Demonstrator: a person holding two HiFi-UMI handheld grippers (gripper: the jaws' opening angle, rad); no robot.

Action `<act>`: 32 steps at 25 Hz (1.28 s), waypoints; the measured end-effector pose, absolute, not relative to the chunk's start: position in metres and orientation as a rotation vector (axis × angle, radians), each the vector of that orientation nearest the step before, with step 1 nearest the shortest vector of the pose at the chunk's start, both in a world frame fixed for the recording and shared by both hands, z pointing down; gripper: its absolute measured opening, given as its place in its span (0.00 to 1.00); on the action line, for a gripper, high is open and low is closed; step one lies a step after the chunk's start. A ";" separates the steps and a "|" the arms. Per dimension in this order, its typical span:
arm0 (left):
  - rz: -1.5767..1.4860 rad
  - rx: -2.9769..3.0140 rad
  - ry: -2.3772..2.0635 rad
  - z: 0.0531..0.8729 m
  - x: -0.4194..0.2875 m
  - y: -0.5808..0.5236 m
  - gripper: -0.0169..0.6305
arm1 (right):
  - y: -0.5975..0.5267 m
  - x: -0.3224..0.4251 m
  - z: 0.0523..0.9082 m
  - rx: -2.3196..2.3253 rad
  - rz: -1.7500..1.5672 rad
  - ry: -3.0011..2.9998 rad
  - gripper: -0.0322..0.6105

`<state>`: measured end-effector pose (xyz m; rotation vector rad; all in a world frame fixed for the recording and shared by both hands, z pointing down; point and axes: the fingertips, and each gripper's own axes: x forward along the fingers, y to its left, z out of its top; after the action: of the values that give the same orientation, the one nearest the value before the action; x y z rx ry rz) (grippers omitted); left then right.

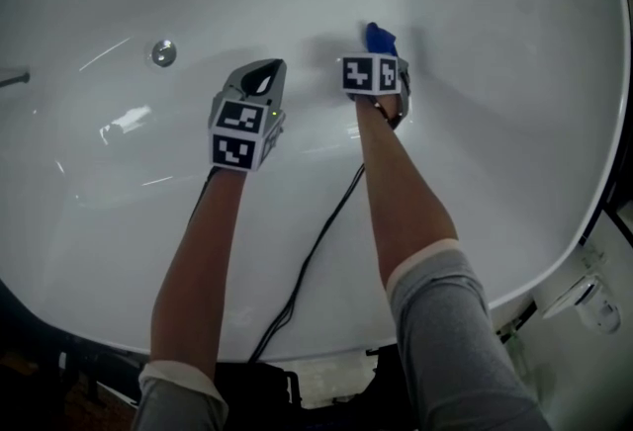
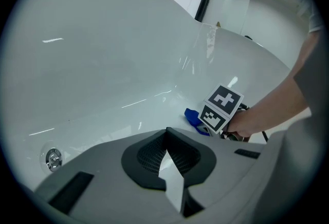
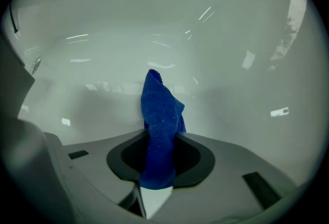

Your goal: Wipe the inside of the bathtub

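R tool (image 3: 160,148) clenched on base of crumpled blue fabric cloth (image 3: 160,110) so its free end leads, apparently touching the inner wall of the glossy white bathtub (image 1: 485,43) for wiping; L tool (image 2: 167,135) closed on nothing, spare, just beside, nearer the round chrome drain fitting (image 1: 163,52).

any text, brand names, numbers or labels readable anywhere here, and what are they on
No words, numbers or brand marks can be read in any view.
Cube on the left gripper: black and white square patterns only, no text.
Cube on the right gripper: the same kind of pattern, no text.
Bathtub, blue cloth, drain: no print visible.
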<state>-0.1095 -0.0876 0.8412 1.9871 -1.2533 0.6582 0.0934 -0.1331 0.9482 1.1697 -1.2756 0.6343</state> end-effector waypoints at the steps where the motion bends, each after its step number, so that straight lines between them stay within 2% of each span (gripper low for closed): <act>1: 0.656 1.986 -1.256 0.841 -0.110 -0.088 0.03 | -0.135 0.100 0.948 1.178 0.623 -1.260 0.21; 32: 0.590 2.010 -1.243 0.810 -0.100 -0.097 0.03 | -0.158 0.166 0.888 1.512 0.645 -1.019 0.21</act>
<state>-0.0997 -0.0967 0.8097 2.0104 -1.2434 0.5902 0.1655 -0.1581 0.8882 1.5118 -1.0185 0.6449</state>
